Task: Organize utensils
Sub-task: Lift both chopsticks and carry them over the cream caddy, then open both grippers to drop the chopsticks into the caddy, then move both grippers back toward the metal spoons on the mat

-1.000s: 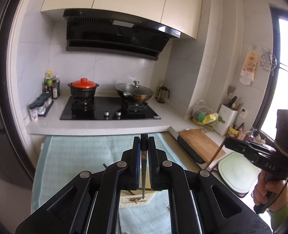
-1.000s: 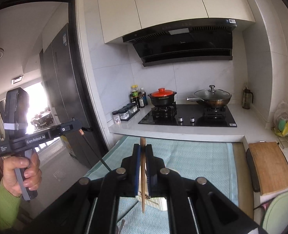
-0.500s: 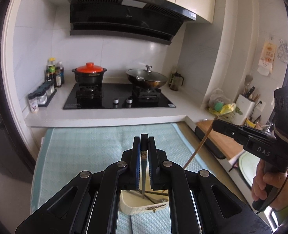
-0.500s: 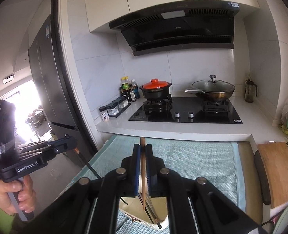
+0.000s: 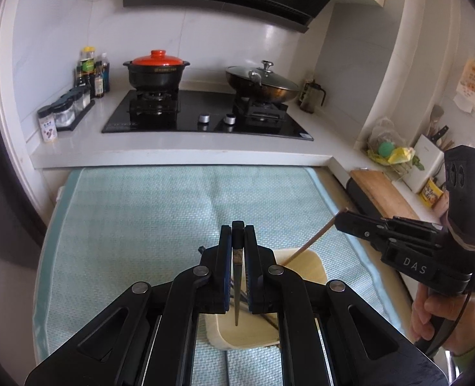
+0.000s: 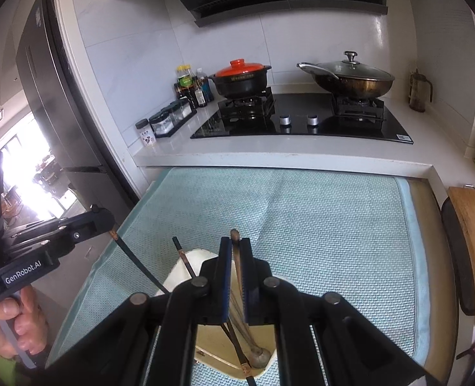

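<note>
My left gripper [image 5: 237, 234] is shut on a dark chopstick [image 5: 236, 286] that points down into a cream utensil holder [image 5: 314, 268] on the teal mat [image 5: 160, 212]. My right gripper [image 6: 235, 247] is shut on a light wooden chopstick [image 6: 236, 263], its lower end inside the same holder [image 6: 192, 259]. The right gripper also shows in the left wrist view [image 5: 340, 220] with the wooden chopstick [image 5: 311, 241] slanting into the holder. The left gripper shows in the right wrist view [image 6: 104, 217] with its dark chopstick [image 6: 137, 263]. Other dark chopsticks [image 6: 184, 259] and a spoon [image 6: 258, 355] sit in the holder.
A white counter [image 5: 179, 148] behind the mat carries a black hob [image 5: 205, 119], an orange-lidded pot [image 5: 157, 70], a lidded wok [image 5: 261, 85] and spice jars [image 5: 63, 115]. A wooden cutting board [image 5: 379, 193] lies to the right. A dark fridge [image 6: 47, 103] stands left.
Both grippers have come down and tilted toward the mat, each still holding its chopstick. The chopstick tips now reach into the holder, which fills more of both views.
</note>
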The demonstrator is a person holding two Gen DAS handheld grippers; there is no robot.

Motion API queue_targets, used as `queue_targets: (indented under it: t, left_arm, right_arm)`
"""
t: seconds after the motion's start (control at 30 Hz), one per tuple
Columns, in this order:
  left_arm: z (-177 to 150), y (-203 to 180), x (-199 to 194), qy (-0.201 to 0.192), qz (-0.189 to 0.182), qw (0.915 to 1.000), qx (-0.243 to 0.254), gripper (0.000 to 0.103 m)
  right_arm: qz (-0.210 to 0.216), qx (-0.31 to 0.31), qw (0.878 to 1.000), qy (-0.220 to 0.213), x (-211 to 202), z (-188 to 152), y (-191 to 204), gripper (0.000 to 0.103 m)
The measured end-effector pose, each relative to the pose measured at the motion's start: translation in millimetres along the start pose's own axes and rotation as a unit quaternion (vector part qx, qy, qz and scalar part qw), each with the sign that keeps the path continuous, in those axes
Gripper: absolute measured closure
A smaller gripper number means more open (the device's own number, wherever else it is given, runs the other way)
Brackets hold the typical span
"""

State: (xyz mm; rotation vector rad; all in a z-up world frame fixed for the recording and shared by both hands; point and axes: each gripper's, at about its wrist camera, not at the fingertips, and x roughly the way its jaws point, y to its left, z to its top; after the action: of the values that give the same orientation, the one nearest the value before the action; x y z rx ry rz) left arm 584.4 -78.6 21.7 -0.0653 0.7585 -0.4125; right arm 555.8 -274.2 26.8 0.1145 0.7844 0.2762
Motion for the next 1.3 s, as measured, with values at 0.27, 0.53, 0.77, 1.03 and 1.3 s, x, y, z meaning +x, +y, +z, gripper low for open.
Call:
queue_targets:
  t: [0.27,0.53,0.77,1.03,1.3]
  left_arm:
    - [7.4,-0.9,20.0,0.017,0.031,0.9993,0.012,0.096]
    - [27.4,-4.4,-46.4,-0.057,0.044,0.9974,0.0,0.017]
    - [-36.7,-10.9,-137.6,-0.091,0.021,0.9954,0.022,0.005]
    - [-197.4,10.7,-171.8,-0.015,0.029,0.9994,0.01,0.005]
    - [-324.1,-0.4,-158.5,0.072,-0.026,0.9922,-0.098,0.005]
  right_arm:
    - [-0.006,0.008,1.0,0.026,16.3,6.3,-9.7,0.097]
    - [-0.013,-0.009,0.999,-0.029,-45.9,26.6,9.8,0.046]
    - [-0.042,-0.078,0.991,-0.101,-162.4,-20.6,41.2,0.026]
    - [-0.058,-0.102,0.991,-0.072,-215.6,-157.0,32.4,0.024]
    - [-0.027,-0.038,0.998,0.04,-182.3,-286.7,24.9,0.024]
